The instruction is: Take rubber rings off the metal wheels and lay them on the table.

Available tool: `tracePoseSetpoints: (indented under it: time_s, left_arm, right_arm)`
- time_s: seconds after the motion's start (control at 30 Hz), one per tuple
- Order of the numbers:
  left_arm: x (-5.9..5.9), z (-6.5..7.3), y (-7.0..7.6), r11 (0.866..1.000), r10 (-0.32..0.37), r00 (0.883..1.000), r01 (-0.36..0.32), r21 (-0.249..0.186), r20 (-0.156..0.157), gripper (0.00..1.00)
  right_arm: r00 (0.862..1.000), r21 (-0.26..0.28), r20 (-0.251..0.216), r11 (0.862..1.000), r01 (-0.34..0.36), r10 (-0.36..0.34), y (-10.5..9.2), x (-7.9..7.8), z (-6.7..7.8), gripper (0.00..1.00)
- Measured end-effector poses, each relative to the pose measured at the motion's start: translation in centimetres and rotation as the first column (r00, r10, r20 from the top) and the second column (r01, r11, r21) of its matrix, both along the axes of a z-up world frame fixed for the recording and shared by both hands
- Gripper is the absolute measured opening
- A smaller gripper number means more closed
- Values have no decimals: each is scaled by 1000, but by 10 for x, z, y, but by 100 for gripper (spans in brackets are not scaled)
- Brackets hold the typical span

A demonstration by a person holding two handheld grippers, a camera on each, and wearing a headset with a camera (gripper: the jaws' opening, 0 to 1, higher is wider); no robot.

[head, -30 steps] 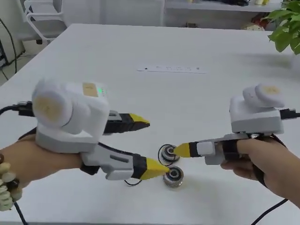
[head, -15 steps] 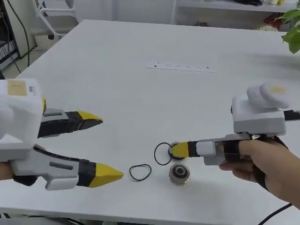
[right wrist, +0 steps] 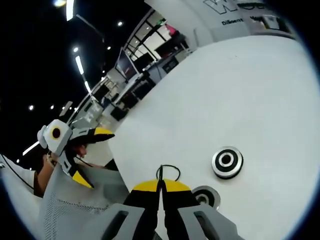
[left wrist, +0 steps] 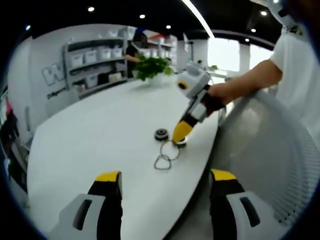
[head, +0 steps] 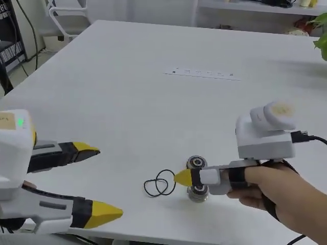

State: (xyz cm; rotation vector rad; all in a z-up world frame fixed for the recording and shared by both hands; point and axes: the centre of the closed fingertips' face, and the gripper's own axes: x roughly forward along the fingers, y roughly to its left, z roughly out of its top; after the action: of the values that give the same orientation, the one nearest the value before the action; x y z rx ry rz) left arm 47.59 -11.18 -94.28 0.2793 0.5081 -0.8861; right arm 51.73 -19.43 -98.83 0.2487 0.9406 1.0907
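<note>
Two metal wheels sit near the table's front edge, one [head: 196, 163] farther off and one [head: 197, 193] nearer, partly behind my right gripper [head: 180, 177]. That gripper is shut, and a thin black rubber ring [right wrist: 169, 170] loops out from its tips. It overlaps a second ring [head: 153, 187] lying flat on the table. In the right gripper view the wheels [right wrist: 227, 161] [right wrist: 205, 196] lie to the right of the jaws. My left gripper [head: 106, 180] stands open and holds nothing, well left of the rings. In its own view the left gripper [left wrist: 165, 175] faces the rings [left wrist: 162, 160].
A white strip [head: 202, 74] lies flat at the middle of the table [head: 127, 92]. A plant [head: 322, 35] stands at the far right, and a chair [head: 66, 15] beyond the far left corner. The front edge runs just below the wheels.
My left gripper has drawn back to the left, away from the wheels, leaving a ring on the table. The right gripper has dragged another ring over onto the loose one.
</note>
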Motion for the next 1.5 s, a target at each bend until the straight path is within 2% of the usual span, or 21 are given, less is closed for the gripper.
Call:
tracePoseSetpoints:
  time_s: [0.27, 0.33, 0.5, 0.63, 0.8, 1.17, 1.27, 1.5]
  left_arm:
    - [3, -2, 2, 1000, 21, 1000, -21, -3, -2, 71]
    - [4, -2, 2, 1000, 23, 1000, -23, -4, 0, 70]
    - [5, -1, 3, 1000, 28, 1000, -28, -11, 2, 69]
    - [6, -1, 4, 999, 37, 999, -37, -17, 2, 68]
    - [5, -1, 5, 999, 39, 999, -39, -14, 0, 68]
    - [6, -2, 7, 999, 48, 999, -48, -18, -7, 67]
    - [6, -3, 7, 998, 51, 999, -51, -23, -12, 67]
    - [8, -4, 9, 997, 68, 997, -69, -31, -24, 67]
  right_arm:
    - [999, -38, 36, 999, -32, 34, 1, 2, -11, 0]
    - [995, -87, 76, 994, -62, 69, -1, 1, -17, 0]
    - [988, -110, 122, 991, -76, 90, 1, 2, -19, 0]
    - [984, -119, 153, 990, -70, 88, 0, 7, -20, 8]
    - [981, -136, 169, 988, -70, 93, -2, 10, -21, 11]
    - [982, -99, 180, 994, -38, 56, -6, 20, -9, 12]
    - [976, -94, 212, 995, -37, 56, -6, 23, -4, 15]
    - [959, -47, 283, 999, -16, 29, -8, 34, 14, 20]
